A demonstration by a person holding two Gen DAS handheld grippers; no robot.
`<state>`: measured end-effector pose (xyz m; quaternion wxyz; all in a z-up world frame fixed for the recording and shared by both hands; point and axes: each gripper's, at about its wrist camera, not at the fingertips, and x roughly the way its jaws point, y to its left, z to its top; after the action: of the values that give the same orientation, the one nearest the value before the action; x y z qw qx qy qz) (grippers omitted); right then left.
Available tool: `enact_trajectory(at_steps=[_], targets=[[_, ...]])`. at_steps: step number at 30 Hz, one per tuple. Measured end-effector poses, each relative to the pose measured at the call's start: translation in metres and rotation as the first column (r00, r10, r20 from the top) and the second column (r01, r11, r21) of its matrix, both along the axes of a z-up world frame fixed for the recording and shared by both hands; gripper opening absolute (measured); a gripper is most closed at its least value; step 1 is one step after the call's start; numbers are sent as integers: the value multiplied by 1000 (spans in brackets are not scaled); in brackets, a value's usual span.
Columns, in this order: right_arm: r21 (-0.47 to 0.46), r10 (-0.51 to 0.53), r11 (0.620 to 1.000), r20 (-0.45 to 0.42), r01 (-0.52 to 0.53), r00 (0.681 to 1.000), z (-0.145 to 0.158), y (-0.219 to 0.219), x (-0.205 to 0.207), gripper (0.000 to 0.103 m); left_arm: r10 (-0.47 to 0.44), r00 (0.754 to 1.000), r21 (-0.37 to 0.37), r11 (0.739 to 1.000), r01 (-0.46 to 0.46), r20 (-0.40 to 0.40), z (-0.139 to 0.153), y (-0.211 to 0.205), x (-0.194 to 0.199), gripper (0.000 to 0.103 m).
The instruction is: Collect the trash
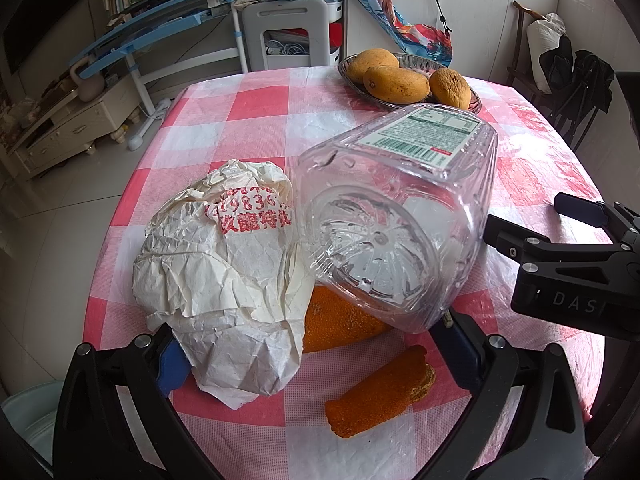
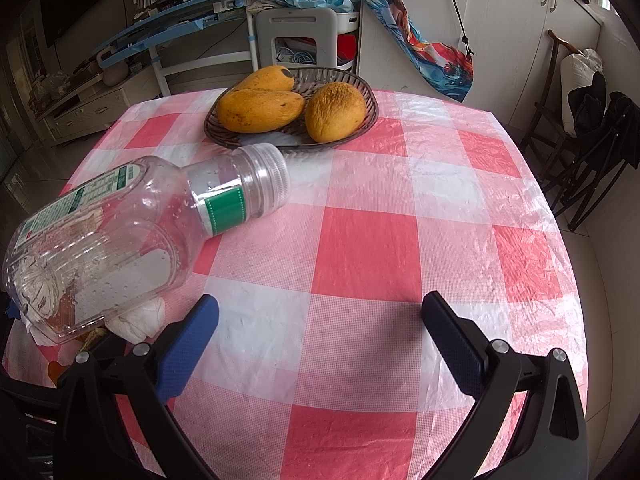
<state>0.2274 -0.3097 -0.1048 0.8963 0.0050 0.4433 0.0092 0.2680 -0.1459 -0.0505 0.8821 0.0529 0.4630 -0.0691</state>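
The left gripper [image 1: 316, 354] has its two blue-padded jaws spread wide, with the trash heap sitting between them. The crumpled white paper wrapper printed with red characters [image 1: 224, 276] lies against the left-hand pad, covering part of it. The clear plastic bottle with a green-and-white label [image 1: 400, 216] lies on its side with its ribbed base toward the camera; the rim of that base is right at the right-hand pad, though whether the two touch cannot be told. Under the bottle's base and the wrapper's edge sits a broad piece of orange peel [image 1: 340, 326], and a curled strip of orange peel [image 1: 380, 392] lies on the cloth just inside the right-hand jaw, nearer the camera.

The right gripper [image 2: 320, 344] also has its jaws wide apart, over bare cloth with nothing between them. The bottle lies to the left of its left pad, close but not touching, with its clear screw cap [image 2: 270, 178] pointing toward the far side of the table. All this rests on the pink-and-white checked plastic tablecloth [image 2: 368, 240]. Beyond the bottle stands a dark glass dish [image 2: 360, 80] holding three yellow mangoes [image 2: 260, 110].
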Motion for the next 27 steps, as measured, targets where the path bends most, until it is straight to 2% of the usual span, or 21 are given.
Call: enact_trajectory(at_steps=[13,19,23,24,27], targets=[[3,-6,1000,0,6,1000,0,0,3,97,-1,1000,0,1000,1,-1,0,0,0,96],[2,-16,1000,0,16,1000,0,1,4,97,-37,999,10,999,37,-21,2,4,-5,96],[13,45,999,-17,-44,999,1,-3,5,97,-24,998,-47,999,26,53,24,22,-16,96],[29,44,999,-20,-44,999,3,-7,4,97,-20,996,-56,998,25,91,35,27,-19,96],[157,-13,988,-10,14,1000,11,-28,-6,97,12,984,-96,995,5,175,61,50,-24,96]])
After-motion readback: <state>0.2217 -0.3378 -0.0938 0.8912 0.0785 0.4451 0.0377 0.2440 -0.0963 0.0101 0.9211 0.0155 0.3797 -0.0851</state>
